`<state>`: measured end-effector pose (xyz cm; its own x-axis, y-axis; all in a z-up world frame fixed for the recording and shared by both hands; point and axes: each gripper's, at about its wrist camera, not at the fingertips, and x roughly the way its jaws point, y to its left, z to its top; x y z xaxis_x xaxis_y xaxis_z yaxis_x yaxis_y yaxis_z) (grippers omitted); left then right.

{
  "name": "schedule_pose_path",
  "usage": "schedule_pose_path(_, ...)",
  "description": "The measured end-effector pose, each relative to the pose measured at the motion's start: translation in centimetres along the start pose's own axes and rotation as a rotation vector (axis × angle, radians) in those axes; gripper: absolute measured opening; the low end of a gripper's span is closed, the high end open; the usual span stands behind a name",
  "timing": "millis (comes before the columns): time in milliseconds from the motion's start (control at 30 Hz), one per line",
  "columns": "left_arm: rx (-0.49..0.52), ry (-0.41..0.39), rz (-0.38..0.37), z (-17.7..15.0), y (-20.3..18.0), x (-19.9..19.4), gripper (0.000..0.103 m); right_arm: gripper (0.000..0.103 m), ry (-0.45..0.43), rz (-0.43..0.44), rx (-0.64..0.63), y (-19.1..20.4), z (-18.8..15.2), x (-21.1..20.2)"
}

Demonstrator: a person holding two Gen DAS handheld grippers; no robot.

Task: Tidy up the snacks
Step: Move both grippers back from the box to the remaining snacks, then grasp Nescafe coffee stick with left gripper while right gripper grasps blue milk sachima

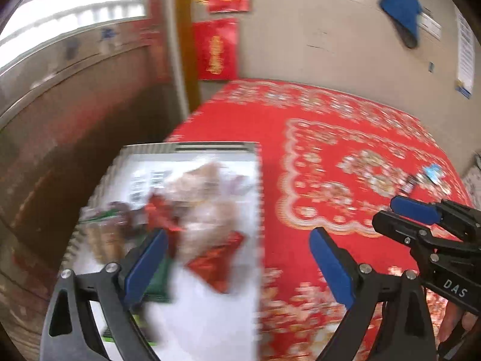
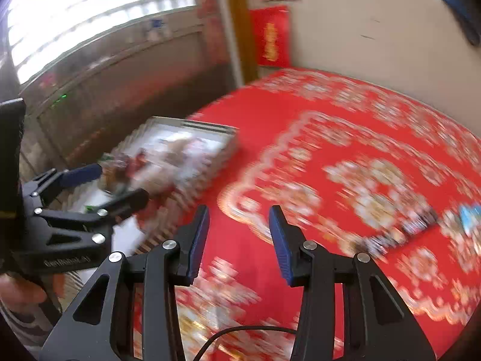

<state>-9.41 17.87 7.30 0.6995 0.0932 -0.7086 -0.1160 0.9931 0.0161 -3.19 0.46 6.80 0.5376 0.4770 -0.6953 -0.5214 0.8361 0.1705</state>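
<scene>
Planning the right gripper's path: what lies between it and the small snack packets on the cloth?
Only bare red tablecloth between the right gripper and packets, per the right wrist view.

A red tablecloth point(image 1: 345, 138) with a gold and white floral pattern is spread over the table. Beyond its far edge, 2 red paper hangings point(image 1: 215, 49) are fixed one above the other on the beige wall point(image 1: 315, 30), beside a wooden door frame point(image 1: 186, 45). A blue cloth point(image 1: 401, 3) is hung higher on the wall, above the tablecloth's far right corner. A bright window point(image 2: 99, 9) is seen left of the tablecloth, past the door frame.
</scene>
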Motion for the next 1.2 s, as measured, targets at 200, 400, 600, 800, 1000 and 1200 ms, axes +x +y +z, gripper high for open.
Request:
schedule_pose_path(200, 0.07, 0.038, -0.099, 0.7, -5.6, 1.3, 0.096, 0.041, 0.007, -0.096, 0.111, -6.4, -2.9, -2.5)
schedule_pose_path(400, 0.129, 0.072, -0.149, 1.7, -10.5, 2.7, 0.096, 0.041, -0.002, -0.171, 0.185, -11.2, -4.7, -4.5)
schedule_pose_path(600, 0.198, 0.113, -0.217, 2.8, -15.4, 4.5, 0.096, 0.041, -0.028, -0.214, 0.253, -14.8, -6.4, -6.8)
schedule_pose_path(800, 0.275, 0.176, -0.247, 3.4, -20.3, 7.4, 0.096, 0.041, -0.045, -0.266, 0.315, -18.8, -7.5, -8.5)
schedule_pose_path(1000, 0.325, 0.226, -0.26, 3.4, -23.7, 9.9, 0.096, 0.057, -0.038, -0.329, 0.415, -23.9, -7.8, -9.3)
schedule_pose_path(1200, 0.309, 0.254, -0.248, 3.5, -24.8, 11.7, 0.096, 0.057, -0.053, -0.259, 0.605, -30.0, -6.9, -8.0)
